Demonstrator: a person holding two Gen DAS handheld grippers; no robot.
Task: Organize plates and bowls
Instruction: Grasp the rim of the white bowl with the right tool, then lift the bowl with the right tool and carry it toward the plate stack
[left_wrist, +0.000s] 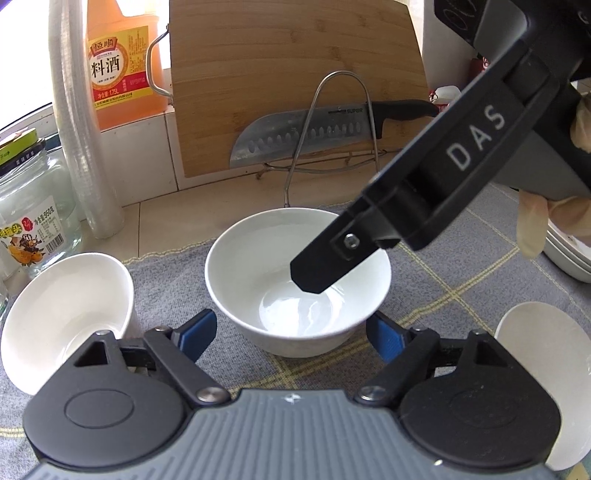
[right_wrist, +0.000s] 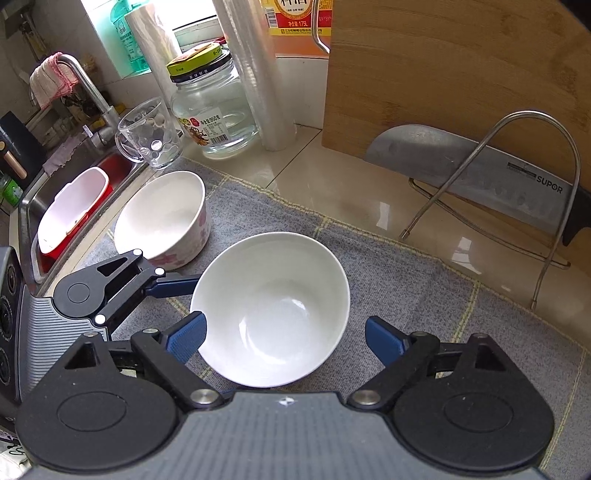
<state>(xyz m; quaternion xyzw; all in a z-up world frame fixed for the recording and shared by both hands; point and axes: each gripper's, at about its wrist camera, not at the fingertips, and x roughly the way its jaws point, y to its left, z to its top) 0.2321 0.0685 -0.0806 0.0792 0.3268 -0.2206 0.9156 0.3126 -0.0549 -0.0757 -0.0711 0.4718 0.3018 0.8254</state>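
Grey checked cloth (right_wrist: 388, 280) covers the near worktop (right_wrist: 332, 184). At the back a bamboo cutting board (right_wrist: 443, 74) leans upright, with a cleaver (right_wrist: 472, 173) propped on a wire rack (right_wrist: 554, 206) in front of it. Further left: cooking wine bottle (left_wrist: 118, 70), glass jar (right_wrist: 210, 107), glass mug (right_wrist: 151, 136), then the sink tap (right_wrist: 88, 96).

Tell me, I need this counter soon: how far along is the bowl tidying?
Possibly done: a stack of dishes at the right edge. In hand: both the left gripper and right gripper bracket the plain bowl on the cloth, neither clearly squeezing it. To do: that bowl, the flowered bowl and a white dish lie apart.
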